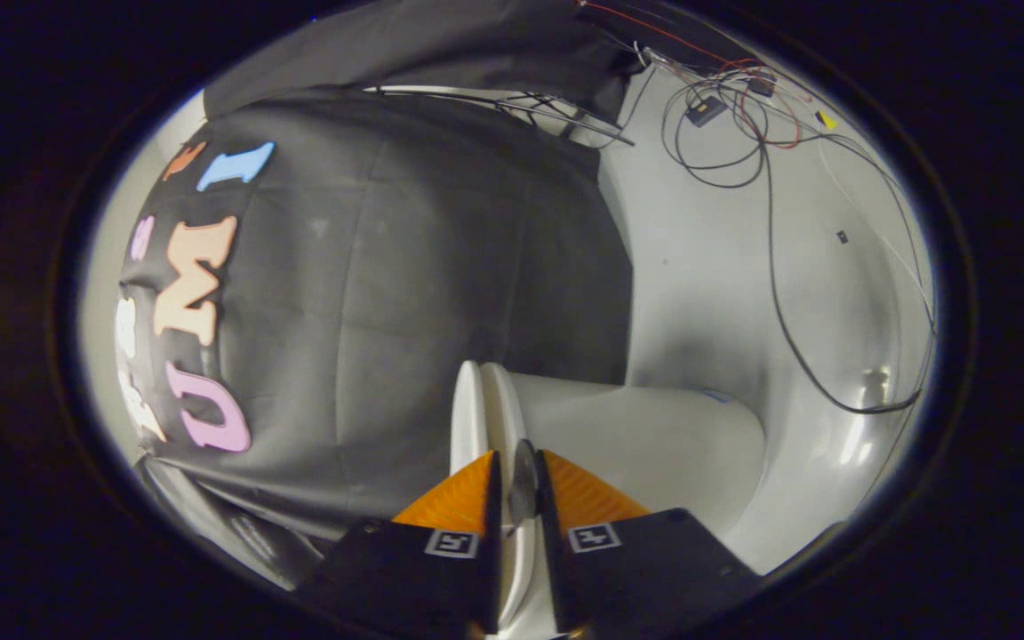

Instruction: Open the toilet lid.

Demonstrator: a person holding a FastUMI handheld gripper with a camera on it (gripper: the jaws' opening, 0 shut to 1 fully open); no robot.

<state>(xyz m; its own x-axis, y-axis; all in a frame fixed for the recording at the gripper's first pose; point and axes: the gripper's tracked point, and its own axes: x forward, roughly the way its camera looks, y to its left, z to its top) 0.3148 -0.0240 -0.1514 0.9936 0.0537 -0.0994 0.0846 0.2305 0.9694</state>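
White plastic fills the space ahead of the gripper (518,484) in the gripper view: the toilet lid (483,418) stands edge-on between the two fingers, its thin rim running away from the fingertips toward the black cloth wall (405,293). The fingers sit narrow, drawn in close on either side of the lid's edge, and both appear to press against it, one on each face, so the tool is clamped on the lid. A small dark grey disc-like part (523,480) shows right in the slot between the fingers, against the lid's rim; what it is cannot be told. Just beside the lid, on the side of the right finger, the rounded white body of the toilet (663,444) spreads out, smooth and glossy, and curves up into a pale wall or tank surface (708,267) beyond it. Whether the lid rests against the toilet or stands apart from it cannot be told from this angle. Over that pale surface hangs a tangle of thin cables (748,116), black, red and white, with one long black cable (783,293) looping down and across toward the toilet's far side. A small dark box (706,111) sits among the wires. The cloth wall hangs in soft folds beyond the lid, on the side of the left finger.
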